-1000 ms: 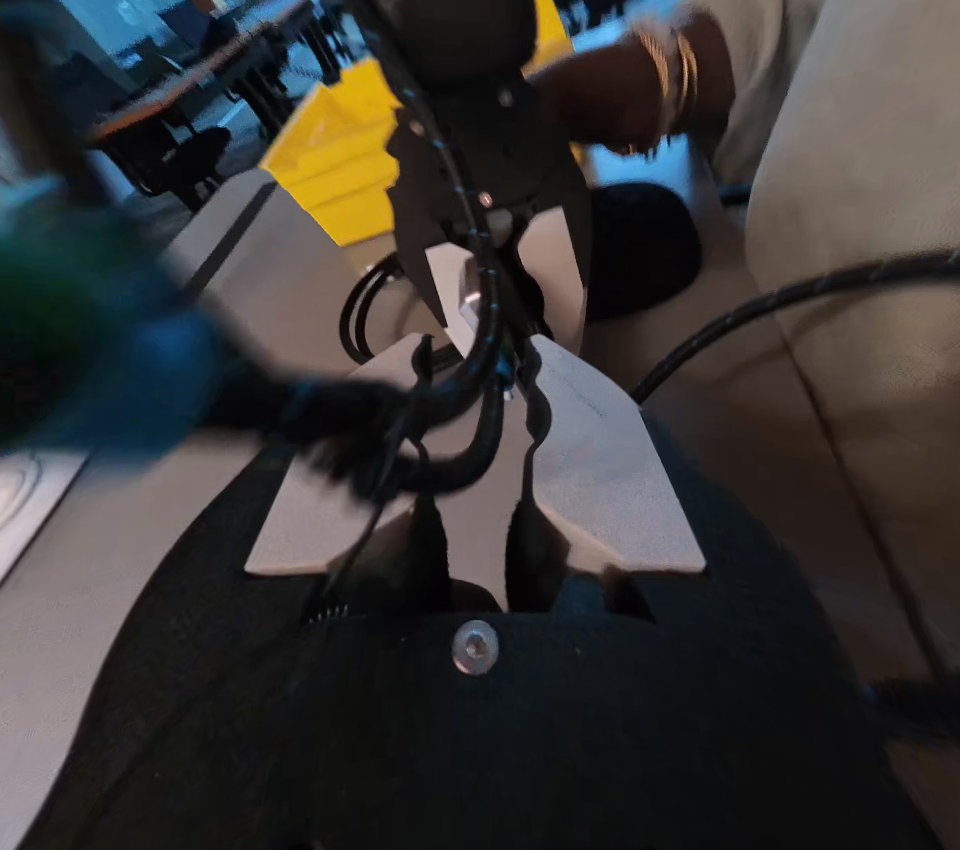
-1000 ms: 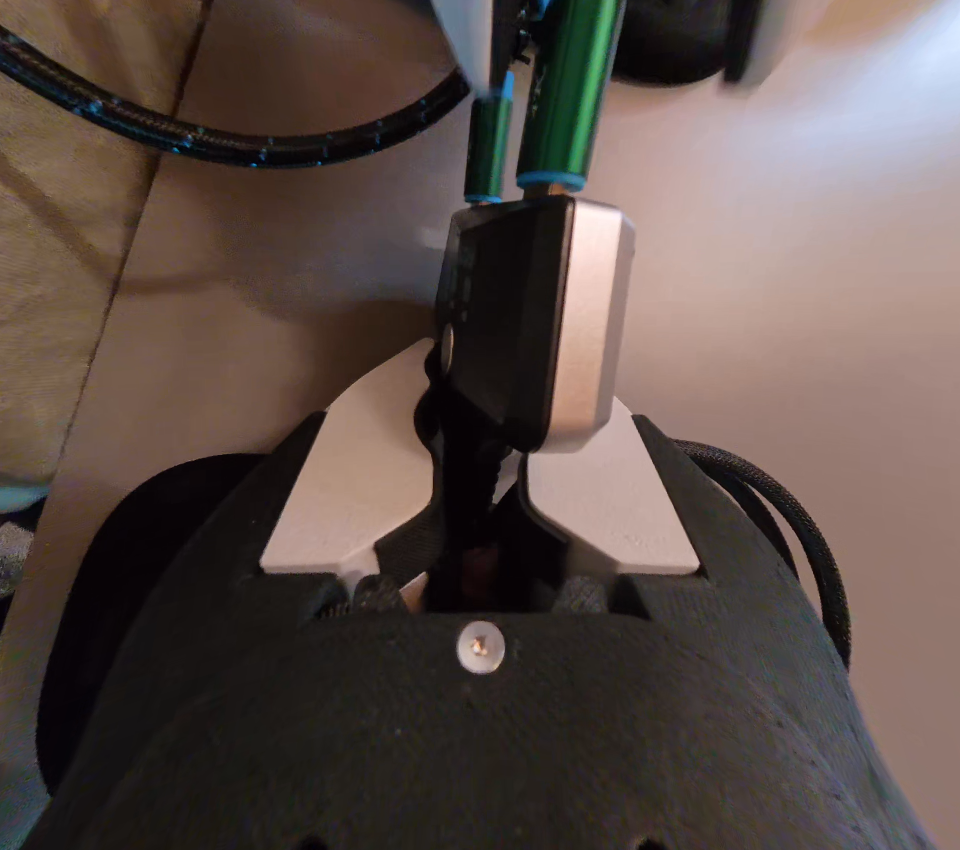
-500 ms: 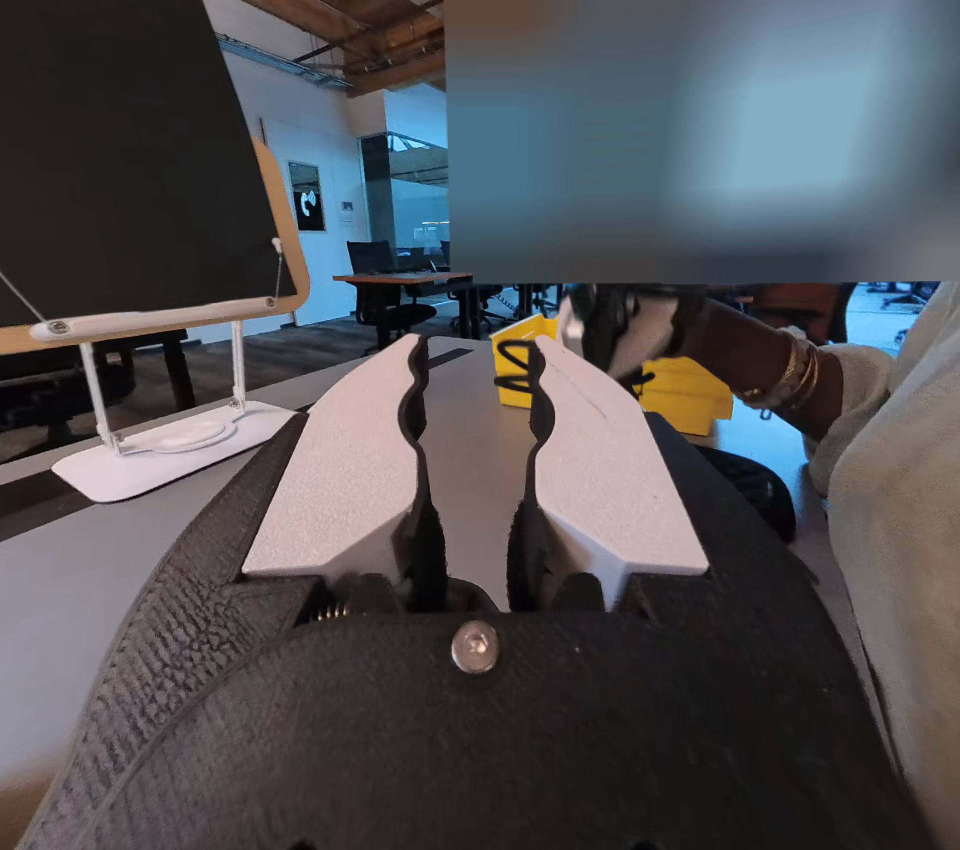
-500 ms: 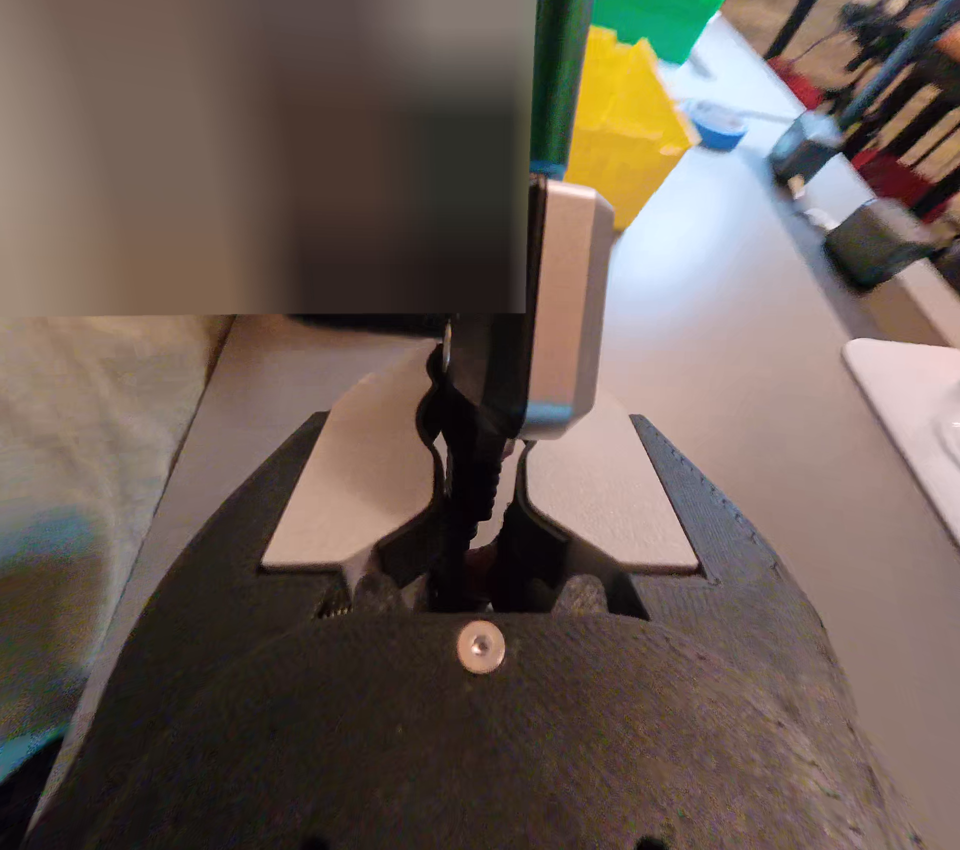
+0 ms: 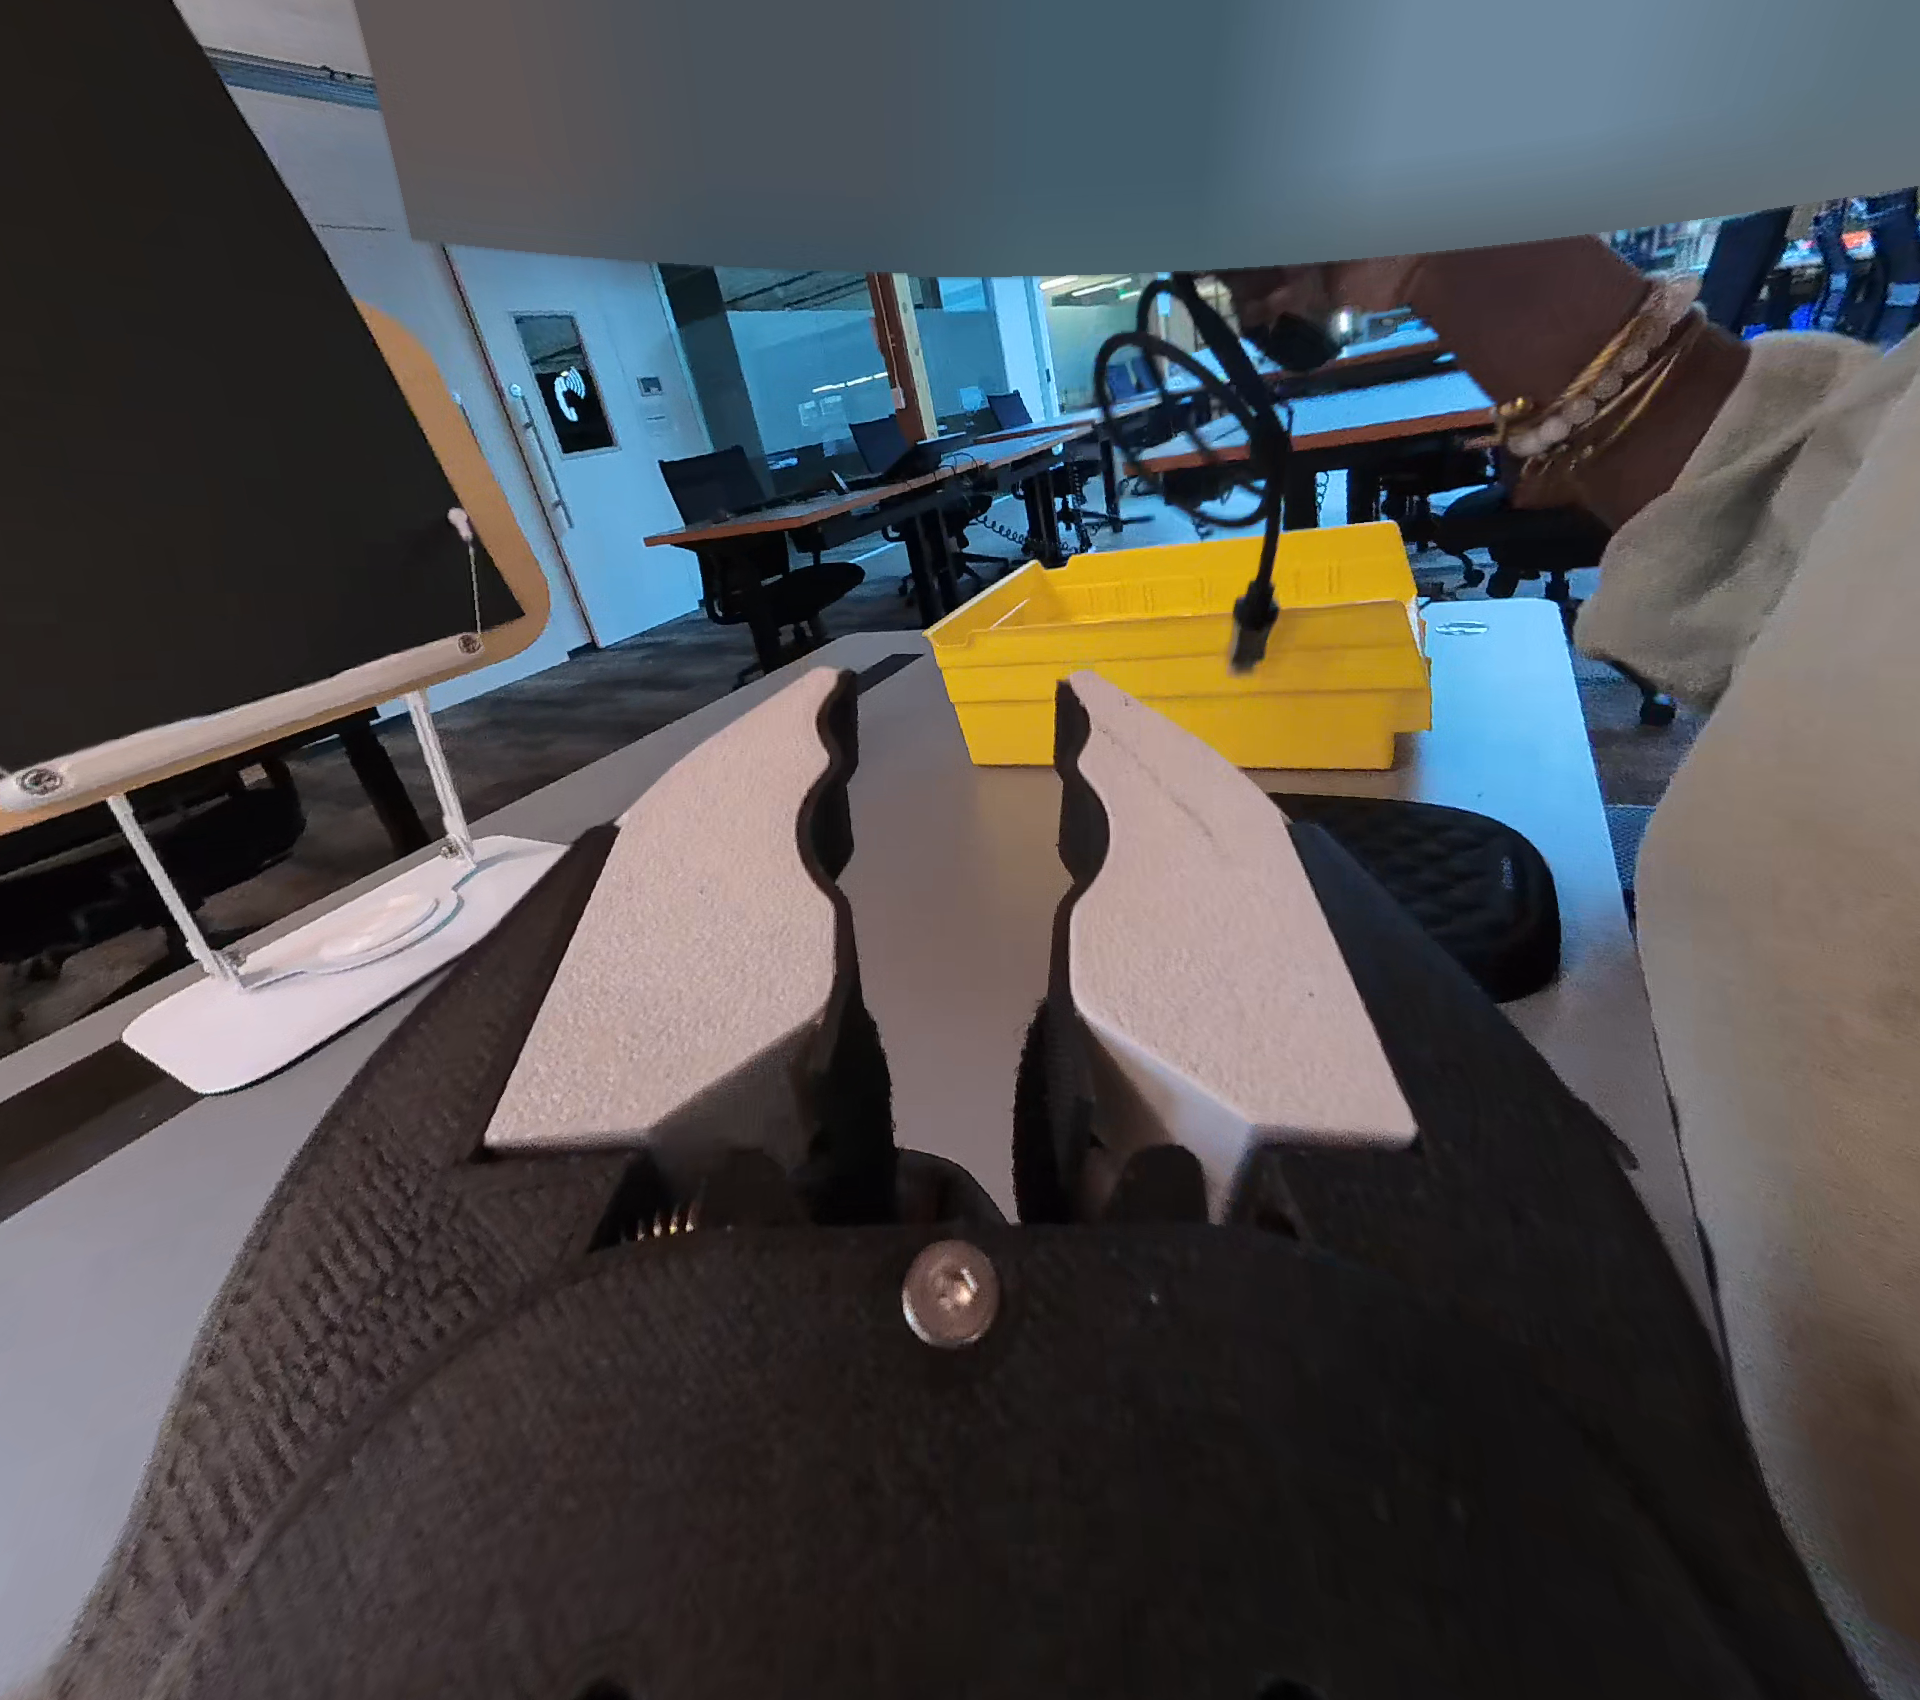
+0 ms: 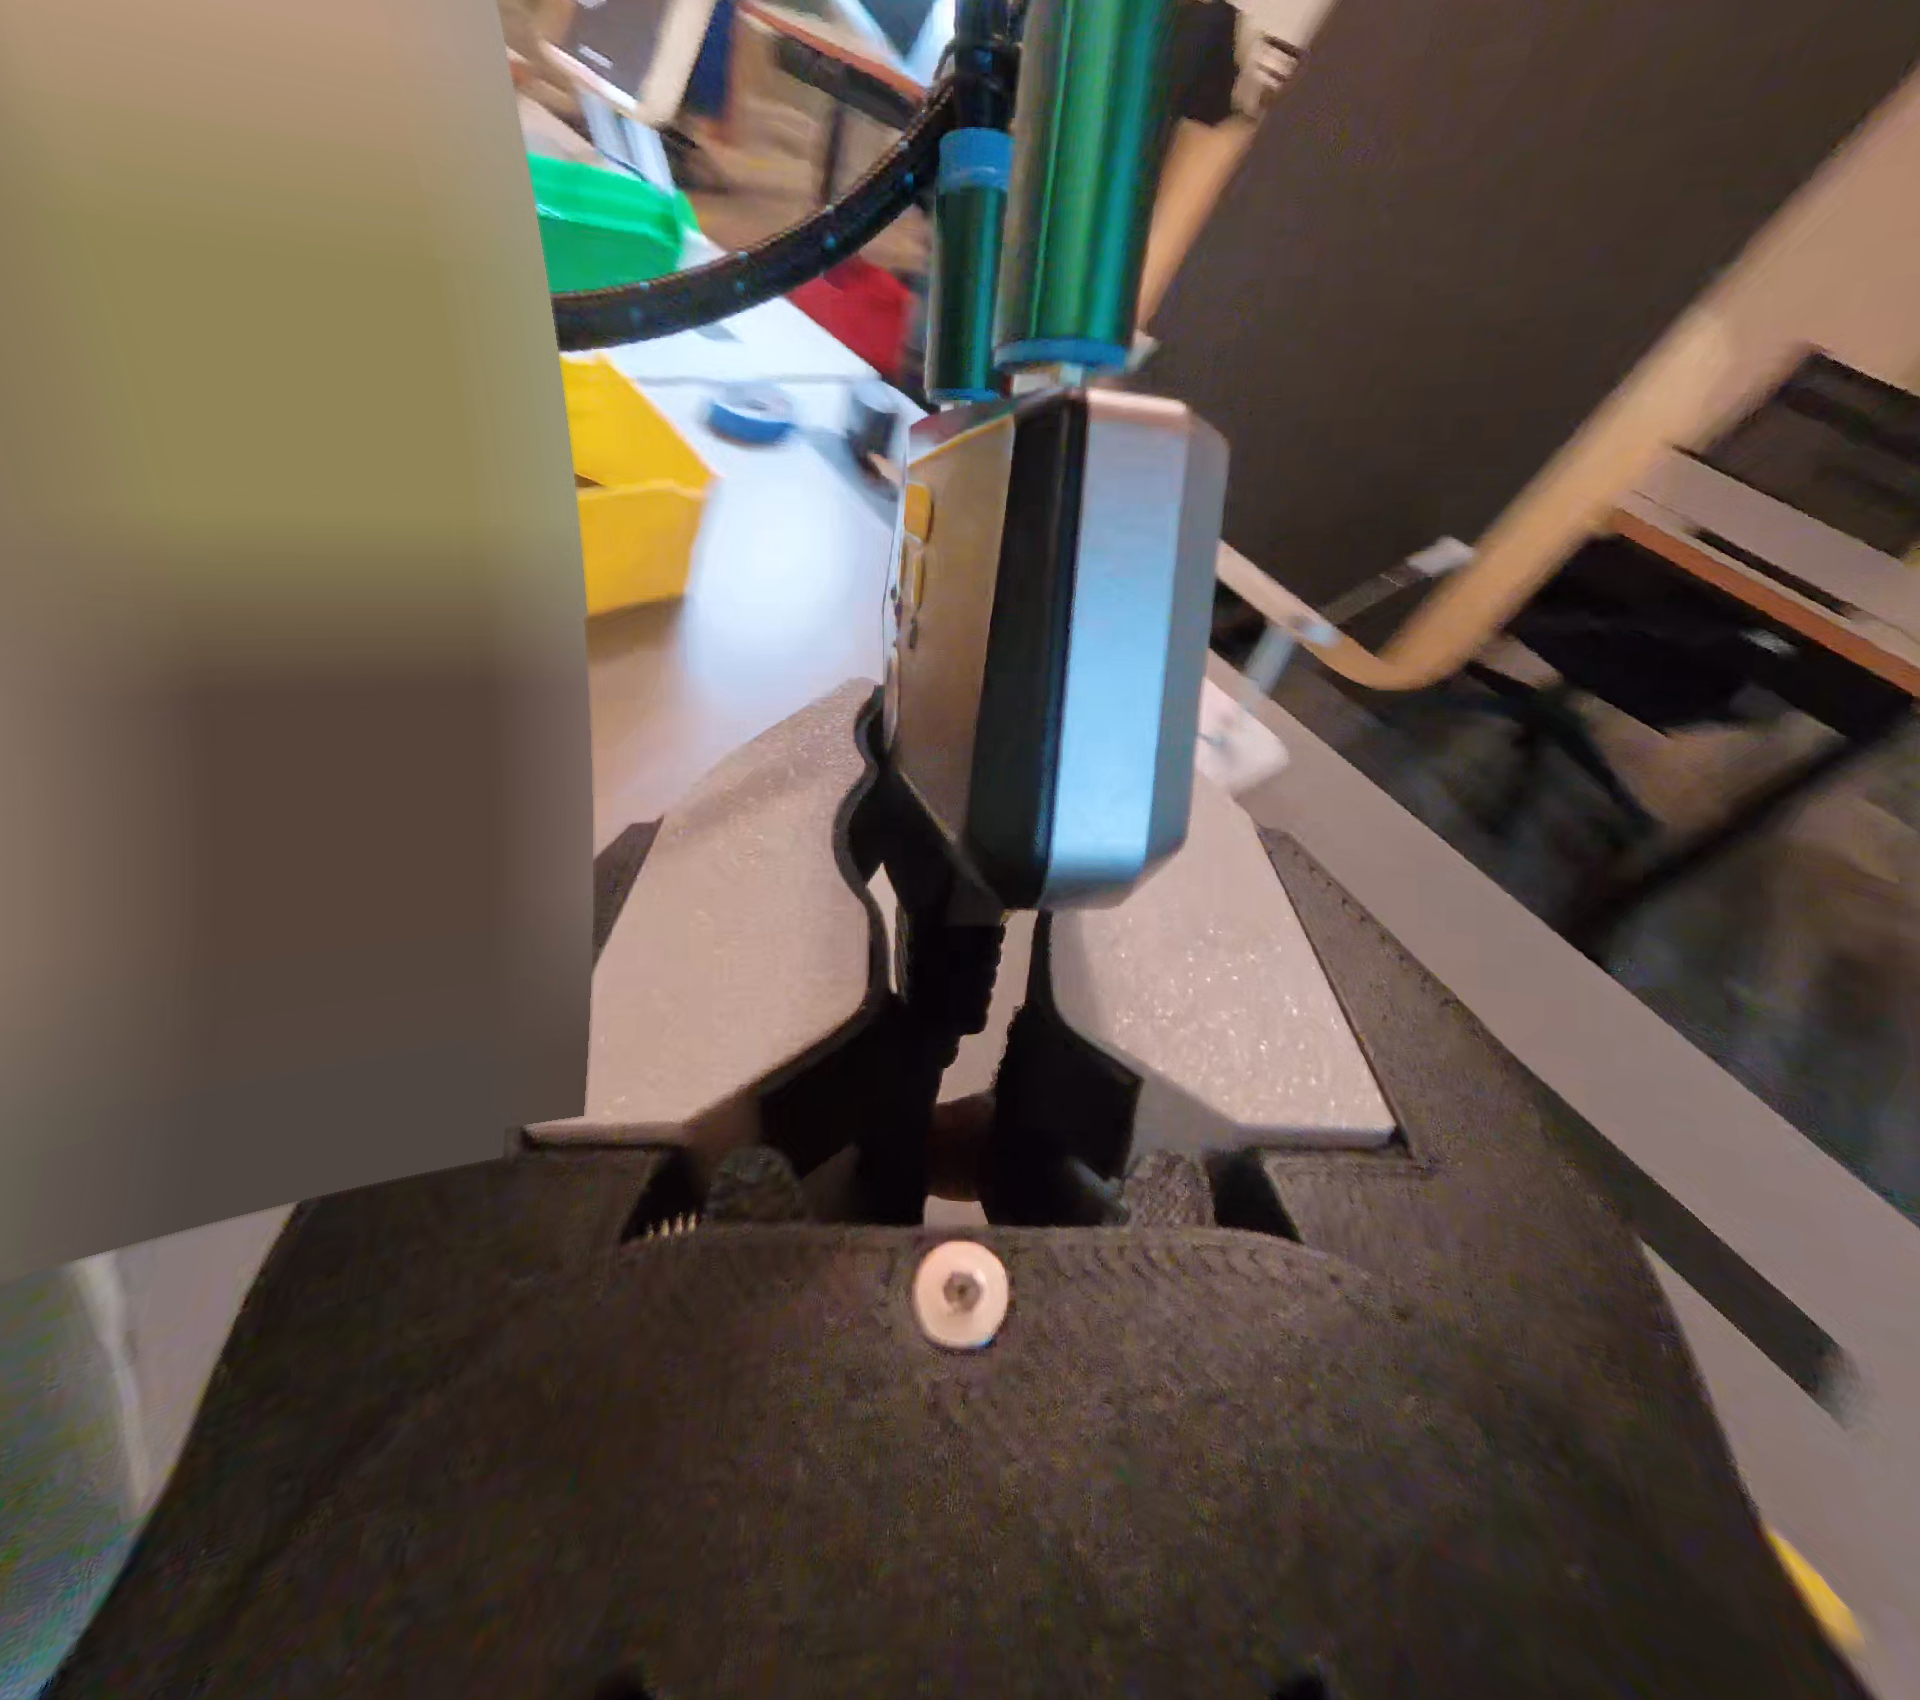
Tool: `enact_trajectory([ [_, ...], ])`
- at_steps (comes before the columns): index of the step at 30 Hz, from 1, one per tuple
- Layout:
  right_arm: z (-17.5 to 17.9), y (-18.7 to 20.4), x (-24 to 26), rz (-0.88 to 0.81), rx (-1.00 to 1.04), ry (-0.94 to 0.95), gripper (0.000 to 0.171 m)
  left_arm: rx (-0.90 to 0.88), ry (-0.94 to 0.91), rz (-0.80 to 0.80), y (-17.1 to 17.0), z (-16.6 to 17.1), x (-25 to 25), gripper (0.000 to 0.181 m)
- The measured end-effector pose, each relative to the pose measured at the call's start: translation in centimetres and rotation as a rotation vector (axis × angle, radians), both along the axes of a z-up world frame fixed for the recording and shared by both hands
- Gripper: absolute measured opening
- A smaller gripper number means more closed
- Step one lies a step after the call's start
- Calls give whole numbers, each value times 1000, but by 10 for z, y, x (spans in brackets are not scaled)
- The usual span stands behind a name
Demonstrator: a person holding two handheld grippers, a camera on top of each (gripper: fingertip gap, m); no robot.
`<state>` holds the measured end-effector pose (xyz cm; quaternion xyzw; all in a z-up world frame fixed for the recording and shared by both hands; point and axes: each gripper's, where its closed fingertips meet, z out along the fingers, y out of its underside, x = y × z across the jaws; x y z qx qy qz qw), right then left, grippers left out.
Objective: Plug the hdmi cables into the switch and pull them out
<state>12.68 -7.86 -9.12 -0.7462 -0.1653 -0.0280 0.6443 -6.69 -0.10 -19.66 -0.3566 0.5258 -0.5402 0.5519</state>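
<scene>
Right wrist view alone shows switch gripped.

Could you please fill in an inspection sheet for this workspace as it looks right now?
Surface: grey table, mostly bare.
Job's things: silver-and-black switch lifted off the table, two green HDMI plugs seated in its far end.
Clutter: stacked yellow bins, black wrist pad, blue tape roll, green bin.
Grippers: left gripper open, empty; right gripper shut on the switch's tail lead.
Cables: braided black cable; thin black lead dangling over the bins.
Surroundings: black board on a white stand, office desks behind.
</scene>
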Motion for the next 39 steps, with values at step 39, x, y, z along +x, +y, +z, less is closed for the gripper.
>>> enact_trajectory([
  [39, -216, -91, 170, -708, -557, 321, 24, 137, 135, 21, -13, -14, 27, 36],
])
